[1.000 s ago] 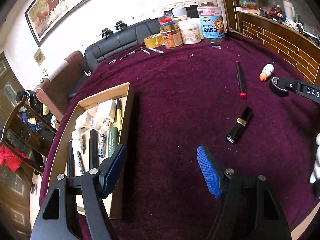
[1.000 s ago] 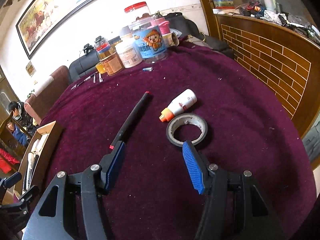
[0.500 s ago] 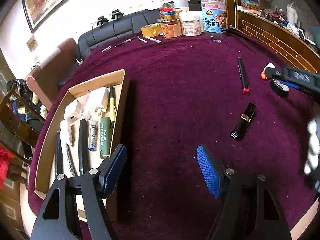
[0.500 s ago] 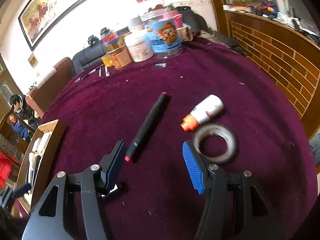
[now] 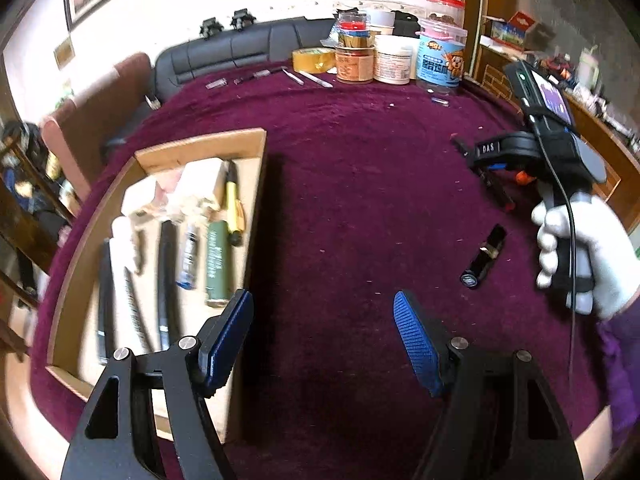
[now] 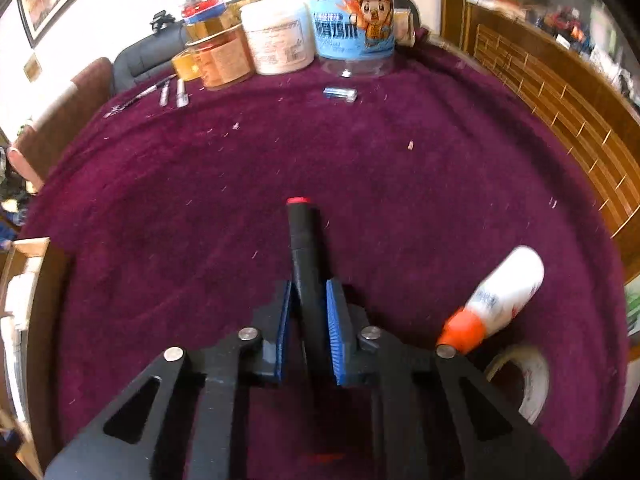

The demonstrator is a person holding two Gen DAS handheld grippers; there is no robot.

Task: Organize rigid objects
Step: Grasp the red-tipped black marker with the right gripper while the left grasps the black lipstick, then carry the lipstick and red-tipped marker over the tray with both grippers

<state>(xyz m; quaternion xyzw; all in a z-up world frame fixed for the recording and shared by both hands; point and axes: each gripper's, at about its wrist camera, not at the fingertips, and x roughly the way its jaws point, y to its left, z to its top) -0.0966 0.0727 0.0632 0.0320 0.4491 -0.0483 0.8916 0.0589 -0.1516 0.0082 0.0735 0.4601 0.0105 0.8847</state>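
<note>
A black marker with red ends (image 6: 301,236) lies on the purple tablecloth, pointing away from me. My right gripper (image 6: 310,292) is closing on it, and both blue pads press its barrel near the close end. In the left wrist view that gripper sits at the right, held by a white-gloved hand (image 5: 592,256), with the marker (image 5: 500,196) under it. My left gripper (image 5: 322,320) hangs open over bare cloth beside the cardboard box (image 5: 256,200), nothing between its fingers. The box holds several pens, a green tube (image 5: 218,260) and a yellow pen (image 5: 233,208).
A black lipstick tube (image 5: 484,256) lies between the two grippers. A white glue bottle with an orange cap (image 6: 500,296) and a tape ring (image 6: 524,376) lie right of the marker. Jars (image 6: 352,20) and small pens (image 6: 182,94) stand along the far edge.
My right gripper moved left from the tape ring to the marker and shut on it. The left gripper drifted a little and stayed open.
</note>
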